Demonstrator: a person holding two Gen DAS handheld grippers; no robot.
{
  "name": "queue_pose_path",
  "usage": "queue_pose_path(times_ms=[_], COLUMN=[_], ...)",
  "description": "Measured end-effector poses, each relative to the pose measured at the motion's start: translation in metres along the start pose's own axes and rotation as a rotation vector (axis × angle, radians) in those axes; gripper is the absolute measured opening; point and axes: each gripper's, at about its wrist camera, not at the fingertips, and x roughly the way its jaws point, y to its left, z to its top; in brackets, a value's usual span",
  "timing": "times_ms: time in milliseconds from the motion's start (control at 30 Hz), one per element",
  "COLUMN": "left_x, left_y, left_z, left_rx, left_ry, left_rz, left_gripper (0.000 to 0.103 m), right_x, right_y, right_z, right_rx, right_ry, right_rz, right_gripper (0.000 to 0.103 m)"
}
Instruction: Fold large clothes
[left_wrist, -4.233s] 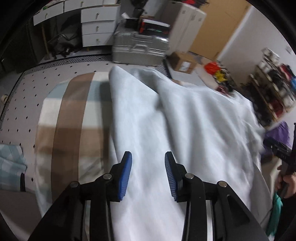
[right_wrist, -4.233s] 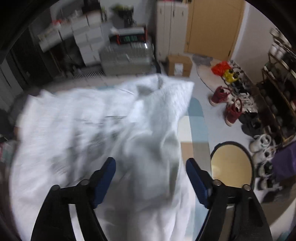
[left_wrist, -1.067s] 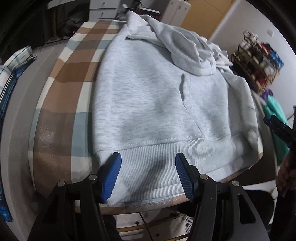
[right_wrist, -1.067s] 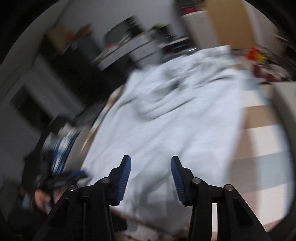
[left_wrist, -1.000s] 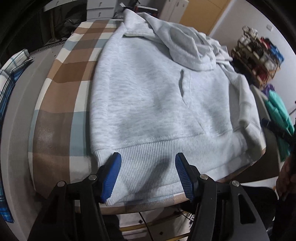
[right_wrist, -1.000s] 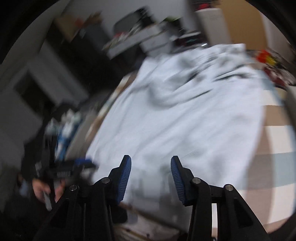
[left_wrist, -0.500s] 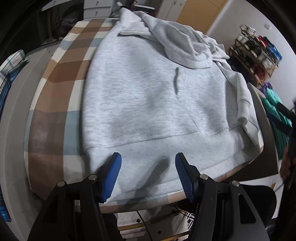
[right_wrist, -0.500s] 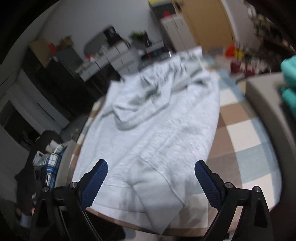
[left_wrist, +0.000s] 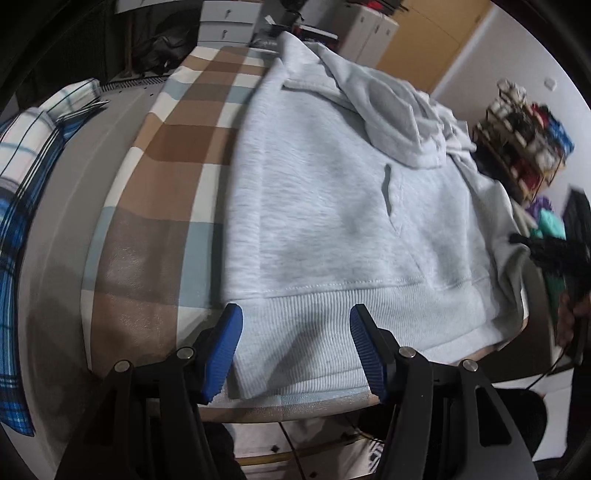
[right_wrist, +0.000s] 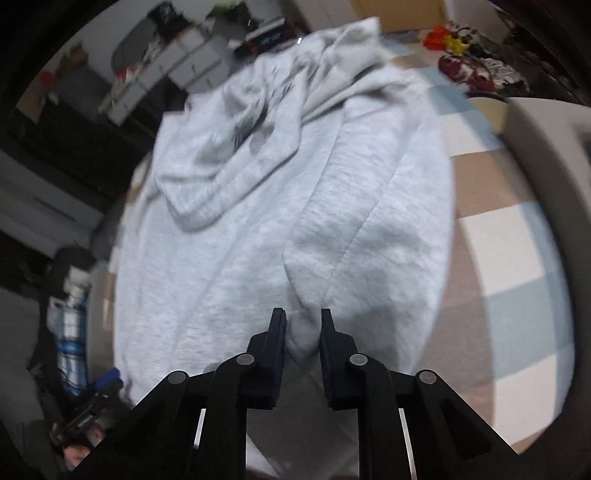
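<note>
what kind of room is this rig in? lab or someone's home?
Most likely a lived-in home room, not a lab. The grey hoodie lies on a table with a checked cloth, a crowded shoe rack stands by the wall, and white drawer units and a wooden door are behind.

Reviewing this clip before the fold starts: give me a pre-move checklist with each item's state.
1. Hoodie lies front up on the checked cloth: ok.
2. Right gripper has just been closing, and its fingers pinch a sleeve end: ok.
3. Left gripper gripping the hem: not ok, its fingers straddle it, open.
4. Hood flattened: not ok, bunched.
5. Far sleeve laid out: cannot tell.
</note>
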Motion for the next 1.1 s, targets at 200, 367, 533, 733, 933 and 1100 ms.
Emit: queue_pose_path(times_ms=[200, 367, 533, 733, 933, 1100], left_x=[-0.007, 0.0, 0.004, -0.018, 0.003, 0.011], left_y=[0.0, 0.004, 0.009, 0.008, 0.011, 0.012], left_z=[-0.001, 0.002, -0.002, -0.002, 0.002, 0.0], left_rx=[-0.038, -0.037, -0.07, -0.084, -0.051, -0.121], left_ry=[-0.052, -0.008, 0.081, 0.103, 0.176, 0.179], left_rz=[0.072, 0.133, 0.057, -0.001, 0.05, -0.014], left_gripper=[0.055, 0.055, 0.055, 0.06, 0.074, 0.075], right_x=[-0.084, -0.074, -0.049, -0.052, -0.038, -0.024], right_y=[-0.064, -0.101, -0.098, -0.106, -0.106, -0.096], right_z=[-0.016, -0.035, -0.052, -0.052, -0.054, -0.057], right_rx=[0.068, 0.129, 0.058, 0.085, 0.137, 0.114], right_ry=[-0.189, -0.147, -0.09, -0.109, -0.133, -0.098], right_rz=[-0.037, -0.083, -0.143, -0.039, 0.099, 0.109], right_gripper=[0.009, 0.009, 0.01, 0.028, 0.061, 0.056])
